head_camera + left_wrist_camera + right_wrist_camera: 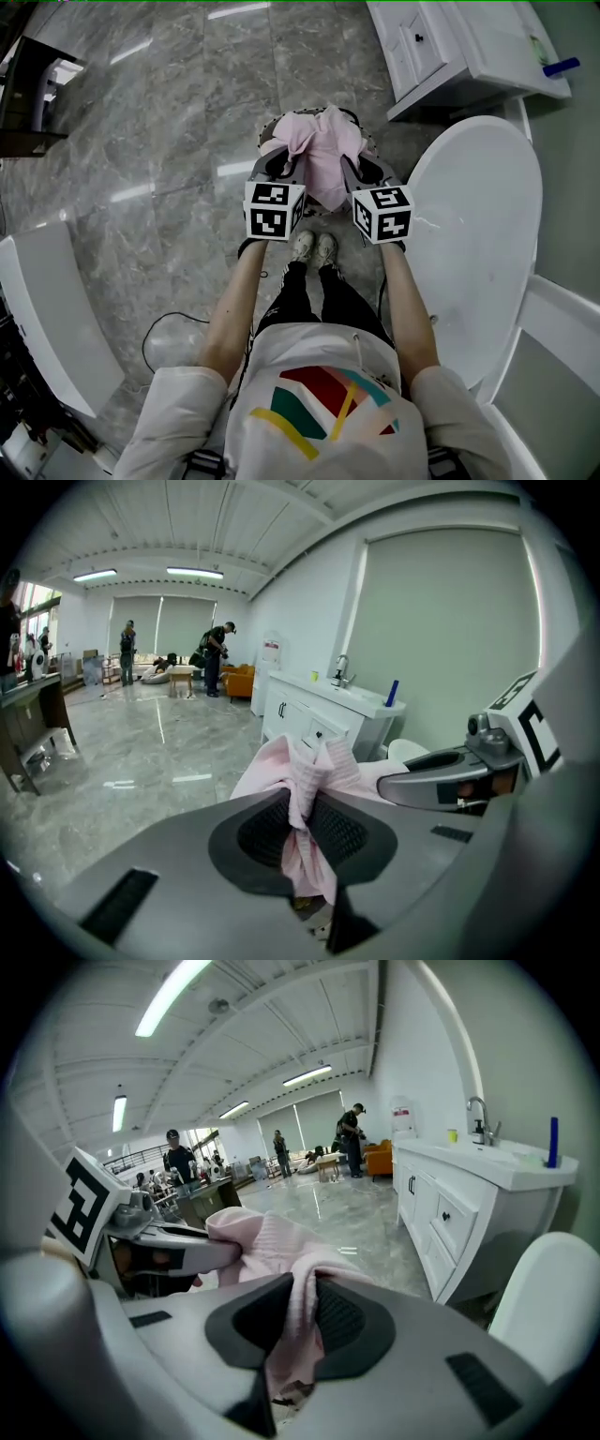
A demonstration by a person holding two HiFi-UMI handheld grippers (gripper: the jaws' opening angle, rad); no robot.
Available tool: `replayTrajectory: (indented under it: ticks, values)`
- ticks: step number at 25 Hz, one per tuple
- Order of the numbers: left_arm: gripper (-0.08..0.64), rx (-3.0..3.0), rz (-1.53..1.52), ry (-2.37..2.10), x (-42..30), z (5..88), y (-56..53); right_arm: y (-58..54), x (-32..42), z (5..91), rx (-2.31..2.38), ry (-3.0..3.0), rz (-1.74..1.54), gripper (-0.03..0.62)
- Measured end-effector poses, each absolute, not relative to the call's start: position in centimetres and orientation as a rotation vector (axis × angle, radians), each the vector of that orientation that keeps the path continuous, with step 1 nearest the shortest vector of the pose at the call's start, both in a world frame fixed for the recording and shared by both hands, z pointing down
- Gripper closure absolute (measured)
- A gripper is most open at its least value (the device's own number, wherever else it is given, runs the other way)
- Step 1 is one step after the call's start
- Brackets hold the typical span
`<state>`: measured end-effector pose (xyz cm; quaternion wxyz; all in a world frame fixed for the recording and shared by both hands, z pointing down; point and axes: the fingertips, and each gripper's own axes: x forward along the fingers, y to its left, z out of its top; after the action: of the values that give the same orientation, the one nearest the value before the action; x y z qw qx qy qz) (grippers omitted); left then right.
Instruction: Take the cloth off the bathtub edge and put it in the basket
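I hold a pink cloth bunched up between both grippers, in front of my body. It hangs over a round basket on the floor, and most of the basket is hidden beneath it. My left gripper is shut on the cloth's left part, and a fold is pinched between its dark pads. The right gripper is shut on the cloth's right part, with fabric squeezed between its pads. Each gripper view shows the other gripper close by: the right one and the left one.
The white bathtub lies at my right, close to the right arm. A white vanity cabinet with a blue item stands beyond it. Grey marble floor spreads to the left. A white panel and a cable lie at near left.
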<state>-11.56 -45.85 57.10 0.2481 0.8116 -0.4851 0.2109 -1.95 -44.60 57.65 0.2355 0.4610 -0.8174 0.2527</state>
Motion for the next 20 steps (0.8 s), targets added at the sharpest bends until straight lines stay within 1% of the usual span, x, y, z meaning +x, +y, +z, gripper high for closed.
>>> replayTrajectory:
  ticks: [7,8,9,10,11,20]
  values:
    - [0.491,2.182,0.616,-1.302,-11.4,58.6,-44.6,-43.5,-1.3,59.8,1.307,-2.163,0.774,0.515]
    - [0.477,2.164,0.626,-1.304,-11.5,59.0,-44.6,-43.7,-0.9,60.0,1.345,-2.144,0.810,0.470]
    - [0.405,2.143,0.633,-1.312,-11.7,59.4,-44.6,-43.9,-0.5,60.1,1.378,-2.128,0.844,0.349]
    - [0.342,2.127,0.636,-1.327,-11.9,59.6,-44.7,-44.1,-0.1,60.1,1.403,-2.116,0.871,0.276]
    - [0.329,2.119,0.639,-1.344,-12.2,59.6,-44.8,-44.3,0.2,60.0,1.418,-2.111,0.889,0.278]
    - [0.330,2.107,0.609,-1.395,-13.3,58.5,-44.8,-43.4,1.2,59.6,1.422,-2.103,0.865,0.278]
